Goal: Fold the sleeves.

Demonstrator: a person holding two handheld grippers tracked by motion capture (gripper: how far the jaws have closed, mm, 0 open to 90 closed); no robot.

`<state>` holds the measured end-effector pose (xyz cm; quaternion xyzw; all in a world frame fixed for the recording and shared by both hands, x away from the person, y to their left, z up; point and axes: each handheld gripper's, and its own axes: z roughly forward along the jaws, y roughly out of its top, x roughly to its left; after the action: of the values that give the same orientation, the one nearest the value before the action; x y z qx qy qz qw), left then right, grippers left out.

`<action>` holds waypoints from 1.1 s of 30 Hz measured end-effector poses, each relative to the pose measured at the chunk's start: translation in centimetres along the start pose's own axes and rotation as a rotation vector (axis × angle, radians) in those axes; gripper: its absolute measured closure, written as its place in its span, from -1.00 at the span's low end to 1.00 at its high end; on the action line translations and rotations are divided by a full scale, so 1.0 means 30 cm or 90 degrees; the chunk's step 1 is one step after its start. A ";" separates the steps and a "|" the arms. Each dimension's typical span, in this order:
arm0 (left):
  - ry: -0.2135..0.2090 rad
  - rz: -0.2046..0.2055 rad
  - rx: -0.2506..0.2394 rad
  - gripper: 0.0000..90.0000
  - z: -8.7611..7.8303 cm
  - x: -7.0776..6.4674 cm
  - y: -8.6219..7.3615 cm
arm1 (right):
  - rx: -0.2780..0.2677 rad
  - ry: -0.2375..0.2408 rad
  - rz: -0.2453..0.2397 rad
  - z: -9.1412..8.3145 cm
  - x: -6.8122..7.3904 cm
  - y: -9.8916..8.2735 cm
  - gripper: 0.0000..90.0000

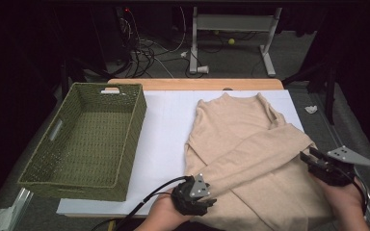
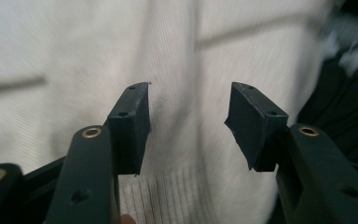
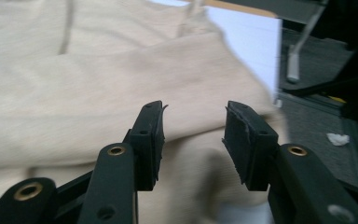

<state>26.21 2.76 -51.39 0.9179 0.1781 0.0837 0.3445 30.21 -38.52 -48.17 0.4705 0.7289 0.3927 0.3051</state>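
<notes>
Dark room and cables lie behind our bench [image 1: 164, 125], which carries a white sheet. On it we see a beige sweater [image 1: 250, 144], lying flat with one sleeve [image 1: 265, 159] folded across the body. Well apart from the left hand-held gripper [image 1: 207, 202], on its far left side, stands a green basket [image 1: 120, 144] with nothing inside.

Our left hand-held gripper is at the near edge of the sweater, just over the cuff end of the folded sleeve. Its jaws are parted and nothing is between them; in the left gripper view only the ribbed knit [image 2: 168, 196] lies below the pads. Our right hand-held gripper [image 1: 306, 159] is at the right edge of the sweater, near the shoulder fold [image 3: 205, 84]. Its jaws are also apart and released, with the cloth under them and not pinched.

We judge that folding is in hand. What could go wrong: if a pad catches only the top layer, the sleeve may slide off the body and the fold opens. If both sides lift unevenly, the soft knit can sag and wrinkle, or drag the sheet. A grip too near the edge could slip out.
</notes>
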 end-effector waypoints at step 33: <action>-0.189 0.016 -0.020 0.77 -0.028 -0.105 0.056 | 0.091 0.153 -0.105 0.144 0.170 -0.013 0.36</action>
<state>23.52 0.89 -49.73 0.9168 0.1127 -0.0456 0.3803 31.68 -32.66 -51.07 0.3792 0.8223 0.3670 0.2130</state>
